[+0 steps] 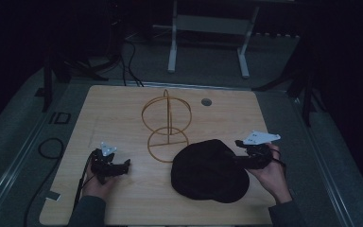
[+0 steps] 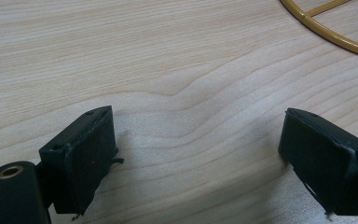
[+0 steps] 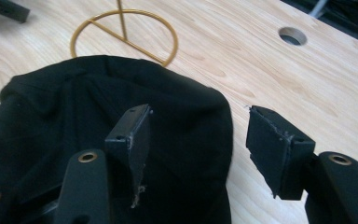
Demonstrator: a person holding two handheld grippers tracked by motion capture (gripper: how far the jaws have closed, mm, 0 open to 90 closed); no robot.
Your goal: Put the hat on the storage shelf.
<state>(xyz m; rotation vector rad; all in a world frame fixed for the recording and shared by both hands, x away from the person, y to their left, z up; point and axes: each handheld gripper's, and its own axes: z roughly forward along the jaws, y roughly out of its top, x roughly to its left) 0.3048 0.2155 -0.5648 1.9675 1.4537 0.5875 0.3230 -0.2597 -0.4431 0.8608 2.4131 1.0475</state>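
Pale wood-grain tabletop (image 1: 123,198) w/ round grommet hole (image 1: 206,101) at far edge. Floppy black fabric cap (image 1: 210,170) lying flat near front-right, just in front of gold wire hat stand (image 1: 166,124) w/ ring base & upright hoops; cap edge close to ring base, contact hard to tell. Right gripper (image 3: 198,140) at cap's right edge, jaws apart, one over fabric, other over bare wood, nothing pinched. Left gripper (image 2: 198,154) released too, low over bare wood, well left of cap.

Risks, judged: thin pinch of soft cloth → slips out or cap folds on lift. Light wire stand prob tips if cap drags across base. Stand's hoops in the way btw cap & far side.
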